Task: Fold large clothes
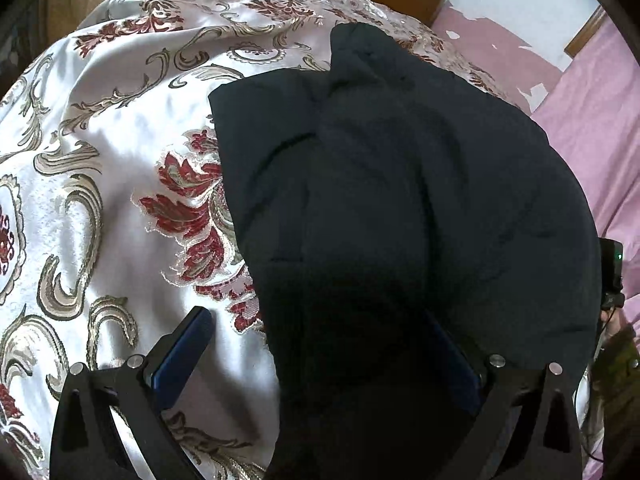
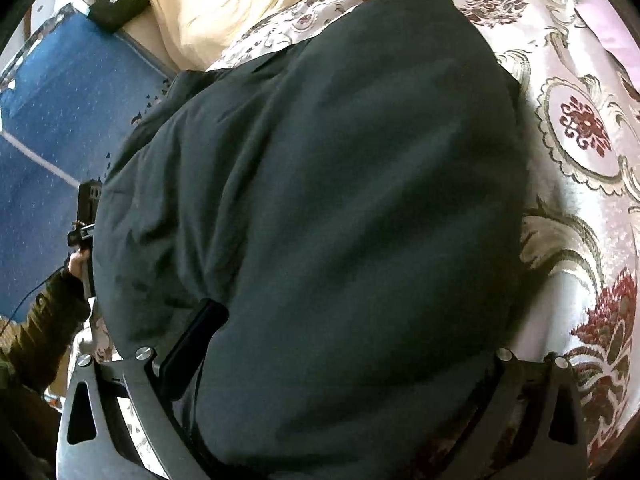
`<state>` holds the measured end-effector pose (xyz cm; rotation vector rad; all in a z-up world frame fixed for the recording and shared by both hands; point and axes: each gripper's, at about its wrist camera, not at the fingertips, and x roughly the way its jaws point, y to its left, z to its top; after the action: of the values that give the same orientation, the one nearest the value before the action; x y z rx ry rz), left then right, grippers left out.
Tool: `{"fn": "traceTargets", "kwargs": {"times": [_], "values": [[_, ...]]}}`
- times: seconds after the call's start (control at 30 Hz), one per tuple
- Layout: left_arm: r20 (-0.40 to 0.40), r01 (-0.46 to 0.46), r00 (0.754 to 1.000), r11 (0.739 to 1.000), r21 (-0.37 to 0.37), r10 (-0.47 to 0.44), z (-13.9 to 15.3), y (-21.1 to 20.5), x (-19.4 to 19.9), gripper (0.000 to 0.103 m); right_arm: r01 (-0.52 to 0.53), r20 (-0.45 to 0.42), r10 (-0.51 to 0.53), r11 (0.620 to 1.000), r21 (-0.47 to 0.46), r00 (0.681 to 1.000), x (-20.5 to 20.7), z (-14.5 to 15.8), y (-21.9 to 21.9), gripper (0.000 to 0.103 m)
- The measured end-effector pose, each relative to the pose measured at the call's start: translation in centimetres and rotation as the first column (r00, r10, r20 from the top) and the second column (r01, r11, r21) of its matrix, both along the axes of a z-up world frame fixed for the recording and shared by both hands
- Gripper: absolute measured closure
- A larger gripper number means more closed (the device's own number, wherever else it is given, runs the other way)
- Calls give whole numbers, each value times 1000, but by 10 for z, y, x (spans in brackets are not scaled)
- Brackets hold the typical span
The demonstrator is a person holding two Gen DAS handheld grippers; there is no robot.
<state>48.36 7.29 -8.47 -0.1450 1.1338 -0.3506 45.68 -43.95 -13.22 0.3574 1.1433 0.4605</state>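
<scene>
A large dark padded garment (image 1: pixel 400 200) lies folded in a thick bundle on a white bedspread with red and gold floral patterns (image 1: pixel 100 160). My left gripper (image 1: pixel 320 340) is open, its left finger (image 1: pixel 184 348) over the bedspread and its right finger over the garment's near edge. In the right wrist view the same garment (image 2: pixel 340 200) fills the middle. My right gripper (image 2: pixel 340 320) is open wide; its left finger (image 2: pixel 196 344) rests on the garment and the cloth bulges up between the jaws, hiding the right finger.
A yellow pillow (image 2: pixel 224 4) lies at the bed's head. A blue floor (image 2: pixel 52 100) and a small black device (image 2: pixel 116 0) are beside the bed. A pink sheet (image 1: pixel 592 120) lies right of the garment. The other gripper's body (image 1: pixel 612 276) shows at the edge.
</scene>
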Motion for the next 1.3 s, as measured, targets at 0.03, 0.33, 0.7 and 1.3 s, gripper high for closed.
{"fn": "traceTargets", "kwargs": {"times": [0.03, 0.33, 0.7, 1.3], "values": [[-3, -3, 1000, 1000, 6, 3, 0, -1, 0, 0, 9, -4, -9, 1000, 0, 1000, 1, 0, 0, 1], [-14, -5, 1000, 994, -113, 3, 3, 10, -2, 0, 36, -25, -36, 999, 3, 999, 2, 0, 7, 1], [-39, 17, 999, 984, -176, -24, -6, 0, -1, 13, 61, -20, -61, 998, 16, 998, -2, -5, -12, 1], [123, -48, 991, 998, 38, 43, 41, -48, -26, 72, 137, 70, -133, 988, -64, 989, -23, 32, 9, 55]]}}
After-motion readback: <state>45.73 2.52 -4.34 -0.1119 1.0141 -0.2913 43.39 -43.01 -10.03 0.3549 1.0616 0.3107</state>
